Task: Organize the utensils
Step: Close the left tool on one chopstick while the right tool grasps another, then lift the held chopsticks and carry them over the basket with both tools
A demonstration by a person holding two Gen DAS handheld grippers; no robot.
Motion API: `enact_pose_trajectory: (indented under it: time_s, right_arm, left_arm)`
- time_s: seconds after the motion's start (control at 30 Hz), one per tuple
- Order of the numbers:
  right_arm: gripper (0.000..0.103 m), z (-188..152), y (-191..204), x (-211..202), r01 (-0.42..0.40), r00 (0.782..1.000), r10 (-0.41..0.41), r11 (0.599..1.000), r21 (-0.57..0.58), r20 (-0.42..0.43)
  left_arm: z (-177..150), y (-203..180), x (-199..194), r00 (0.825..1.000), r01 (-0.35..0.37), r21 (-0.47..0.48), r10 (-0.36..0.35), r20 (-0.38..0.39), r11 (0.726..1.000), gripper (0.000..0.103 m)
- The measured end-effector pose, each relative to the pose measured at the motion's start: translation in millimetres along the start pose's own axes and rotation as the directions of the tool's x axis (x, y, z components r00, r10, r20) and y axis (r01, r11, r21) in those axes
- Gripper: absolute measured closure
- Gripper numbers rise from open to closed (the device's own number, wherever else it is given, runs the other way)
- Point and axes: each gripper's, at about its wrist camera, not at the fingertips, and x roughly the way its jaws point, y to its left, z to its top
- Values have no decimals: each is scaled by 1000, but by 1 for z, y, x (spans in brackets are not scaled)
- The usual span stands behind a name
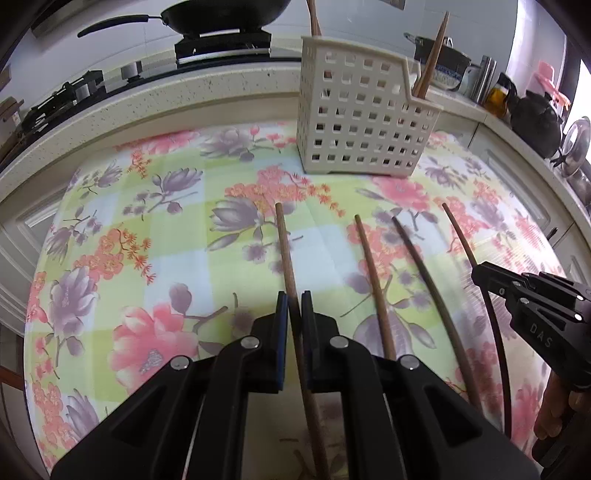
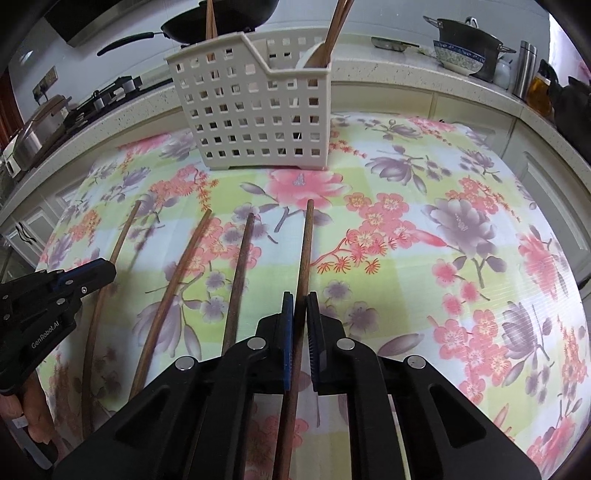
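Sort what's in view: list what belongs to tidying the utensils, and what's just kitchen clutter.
Job: four chopsticks on the tablecloth, outer two gripped; two loose; utensil basket.

Clutter: wok, pot, patterned bowl, steel flask.

The tablecloth (image 1: 177, 229) shows pink, orange and purple flowers over pale green, white and light blue checks. The perforated basket (image 1: 365, 122) is cream. 4 chopsticks (image 2: 240, 266) on the cloth are brown wood, some darker. Both grippers (image 1: 294, 306) (image 2: 300, 306) are black with blue pads (image 2: 287, 317). A wok (image 1: 229, 14) behind is black.
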Motion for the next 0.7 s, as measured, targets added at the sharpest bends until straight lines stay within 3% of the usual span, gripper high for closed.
enact_pose_trajectory:
  time_s: [0.23, 0.47, 0.7]
  right_arm:
    - [93, 3, -8, -27, -2, 998, 1, 1000, 16, 60]
    - [93, 8, -12, -58, -7, 992, 4, 1000, 20, 129]
    - [94, 11, -11, -86, -11, 982, 8, 1000, 14, 191]
  left_arm:
    - [4, 7, -26, 997, 24, -31, -22, 68, 999, 96]
    - [12, 10, -64, 984, 43, -56, -33, 174, 998, 97]
    - [15, 7, -93, 972, 54, -54, -40, 230, 997, 97]
